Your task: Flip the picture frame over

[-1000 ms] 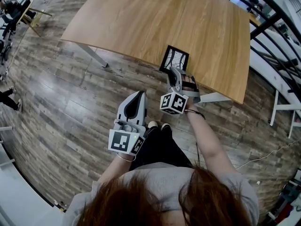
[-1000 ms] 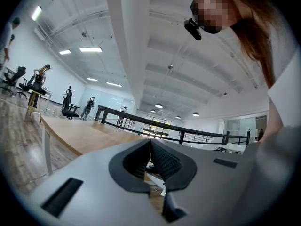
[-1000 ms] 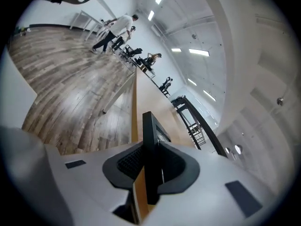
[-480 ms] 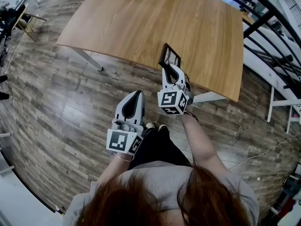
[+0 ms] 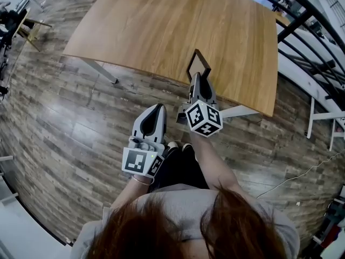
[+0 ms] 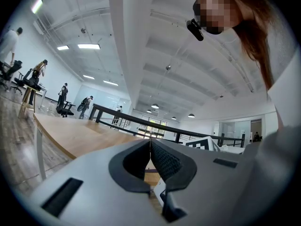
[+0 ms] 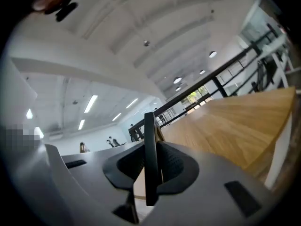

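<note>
Lifted off its back since a moment ago, the picture frame (image 5: 197, 65) no longer lies flat with its picture facing up. It now stands on edge at the near edge of the bench (image 5: 161, 26), towards the near right corner, with its thin black rim turned to the ceiling. Holding it are the right tongs (image 5: 198, 79), which have rolled with it and risen a little. They grip the frame's near side: their pads have just been closing in slightly and press on the black moulding from both sides, held partly open by the frame's thickness. Whether the frame's lower edge touches the bench I can't make out from here. By my reckoning the flip is about halfway. Doing the rest well means carrying the roll on the same way so the picture side goes down, and keeping the grip firm so the frame doesn't swing in the pads. It should then be lowered flat onto the wood, well inside the edge, before letting go rather than dropped. Meanwhile the left tongs (image 5: 156, 111) hang over the floor (image 5: 70, 117), short of the bench and well apart from the frame, their pads shut together on nothing.
</note>
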`<state>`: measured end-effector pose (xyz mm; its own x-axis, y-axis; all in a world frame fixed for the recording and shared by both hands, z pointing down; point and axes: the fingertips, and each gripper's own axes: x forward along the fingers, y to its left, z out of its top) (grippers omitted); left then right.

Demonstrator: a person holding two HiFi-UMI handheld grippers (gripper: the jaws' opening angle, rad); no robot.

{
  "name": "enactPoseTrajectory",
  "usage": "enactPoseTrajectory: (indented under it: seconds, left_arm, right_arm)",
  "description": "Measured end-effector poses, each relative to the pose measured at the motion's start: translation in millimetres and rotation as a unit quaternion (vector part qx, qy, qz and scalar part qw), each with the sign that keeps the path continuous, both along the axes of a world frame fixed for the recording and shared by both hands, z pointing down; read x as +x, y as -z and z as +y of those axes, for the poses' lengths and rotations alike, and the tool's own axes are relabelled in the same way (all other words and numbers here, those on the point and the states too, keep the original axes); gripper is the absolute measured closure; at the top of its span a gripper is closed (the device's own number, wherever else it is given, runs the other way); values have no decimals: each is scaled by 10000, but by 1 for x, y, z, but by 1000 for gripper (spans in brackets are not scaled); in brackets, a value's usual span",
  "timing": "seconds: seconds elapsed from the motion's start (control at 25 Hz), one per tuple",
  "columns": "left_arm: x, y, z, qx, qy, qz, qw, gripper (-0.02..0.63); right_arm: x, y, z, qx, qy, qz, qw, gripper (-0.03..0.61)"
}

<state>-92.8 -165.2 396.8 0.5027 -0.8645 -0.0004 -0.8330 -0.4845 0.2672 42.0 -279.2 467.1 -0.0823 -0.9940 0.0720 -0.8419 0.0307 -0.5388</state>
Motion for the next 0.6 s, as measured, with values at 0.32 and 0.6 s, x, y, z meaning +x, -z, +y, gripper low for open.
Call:
enactPoseTrajectory:
  seconds: [0.32, 0.6]
  left_arm:
    - [-1, -8, 1, -115, -66, -134, 9998, 605]
    - [-9, -11, 1, -171, -62, -221, 9996, 605]
  right_arm:
    - [25, -49, 24, -704, -1421, -2741, 9485, 495]
    - [8, -88, 31, -907, -1704, -4144, 8894, 501]
